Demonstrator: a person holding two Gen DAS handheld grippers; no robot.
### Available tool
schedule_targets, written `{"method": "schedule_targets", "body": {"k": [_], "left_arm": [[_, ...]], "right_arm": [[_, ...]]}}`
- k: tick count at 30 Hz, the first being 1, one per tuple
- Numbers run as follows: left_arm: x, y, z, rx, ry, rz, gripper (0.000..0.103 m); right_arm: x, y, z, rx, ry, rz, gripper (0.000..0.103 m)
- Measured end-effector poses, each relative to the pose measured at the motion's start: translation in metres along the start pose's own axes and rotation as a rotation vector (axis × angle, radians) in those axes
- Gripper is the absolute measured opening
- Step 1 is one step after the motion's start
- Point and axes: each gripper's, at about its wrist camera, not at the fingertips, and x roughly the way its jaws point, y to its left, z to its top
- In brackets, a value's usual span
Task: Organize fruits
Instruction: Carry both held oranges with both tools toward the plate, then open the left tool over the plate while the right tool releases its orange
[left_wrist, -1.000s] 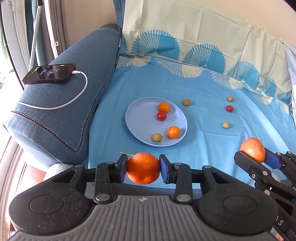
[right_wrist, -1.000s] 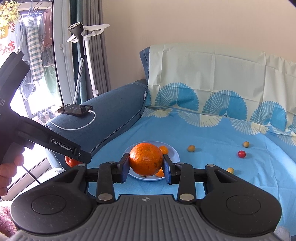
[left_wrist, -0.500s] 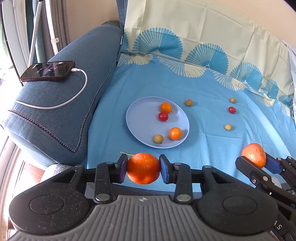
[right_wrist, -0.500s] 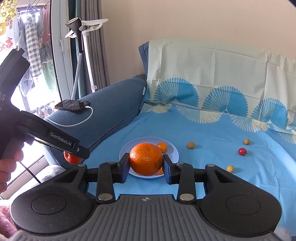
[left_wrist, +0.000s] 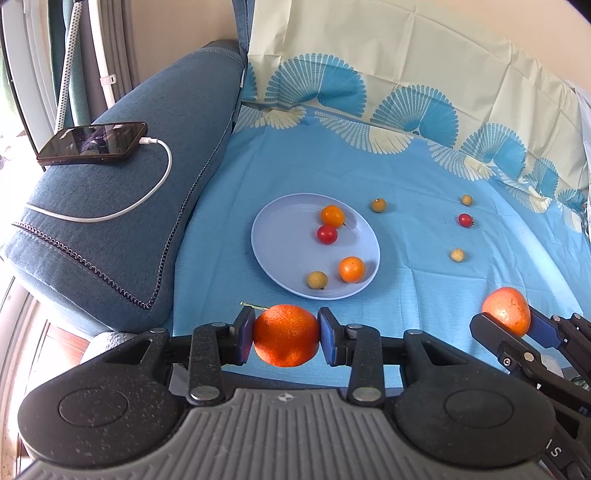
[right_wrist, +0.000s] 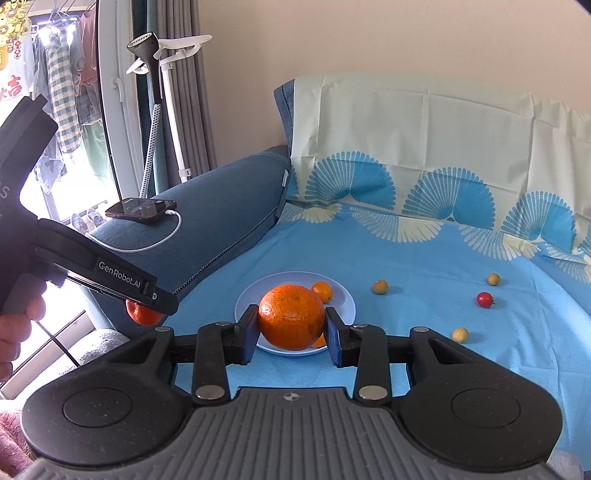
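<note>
My left gripper (left_wrist: 286, 336) is shut on an orange (left_wrist: 286, 340), held above the front edge of the blue sheet, just before the pale blue plate (left_wrist: 280, 236). The plate carries two small orange fruits, a red cherry tomato (left_wrist: 327, 234) and a yellowish fruit (left_wrist: 317, 280). My right gripper (right_wrist: 291, 332) is shut on a second orange (right_wrist: 291, 317), in front of the same plate (right_wrist: 251, 295). That gripper and its orange (left_wrist: 506, 311) also show low on the right of the left wrist view. Loose small fruits lie on the sheet to the plate's right, among them a red tomato (left_wrist: 465, 220).
A dark blue sofa armrest (left_wrist: 110, 221) on the left bears a phone (left_wrist: 92, 143) with a white charging cable. The patterned sheet rises up the backrest (left_wrist: 406, 74) behind. A person's hand (right_wrist: 14, 332) grips the left tool's handle. A garment steamer (right_wrist: 155, 110) stands by the window.
In the left wrist view the plate and sheet have drifted slightly lower and rightward; the right wrist view has shifted a little. Both oranges stay gripped.
</note>
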Motion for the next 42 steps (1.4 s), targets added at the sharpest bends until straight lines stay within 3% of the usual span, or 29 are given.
{"method": "schedule_targets", "body": {"k": [17,32,42], "left_arm": [[0.055,-0.009,0.049,-0.005,0.024,0.006,0.041],[0.148,-0.02,0.099,-0.005,0.09,0.024,0.041],[0.204,-0.021,0.112,-0.004,0.142,0.049,0.041]], "right_arm": [[0.052,-0.013,0.005,0.015,0.037,-0.007,0.039],[0.15,-0.036,0.014,0.012,0.114,-0.005,0.039],[0.21,-0.043,0.011,-0.033,0.172,0.005,0.039]]}}
